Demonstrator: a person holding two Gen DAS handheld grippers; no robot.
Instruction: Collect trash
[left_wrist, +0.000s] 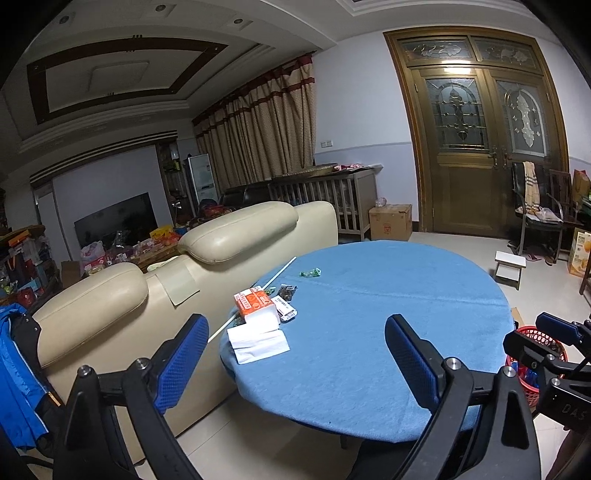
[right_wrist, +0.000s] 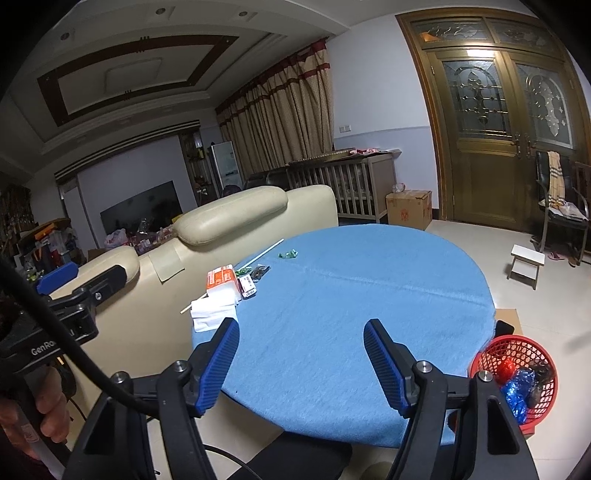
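Across a living room, a round table (right_wrist: 351, 295) under a blue cloth stands beside a cream sofa (left_wrist: 207, 258), with striped curtains (left_wrist: 266, 122) and a wooden glazed door (left_wrist: 480, 133) behind. "GenRo" shows on the left gripper's body in the right view; other print is too small to read. Near the sofa-side edge lie an orange tissue pack (left_wrist: 256, 306), a white stick (left_wrist: 258, 295), small packets (left_wrist: 286, 304) and a green wrapper (left_wrist: 310, 272). A red basket (right_wrist: 517, 384) holding trash sits on the floor at the table's right. Left gripper (left_wrist: 295, 369) and right gripper (right_wrist: 301, 365) both gape, empty, above the near edge.
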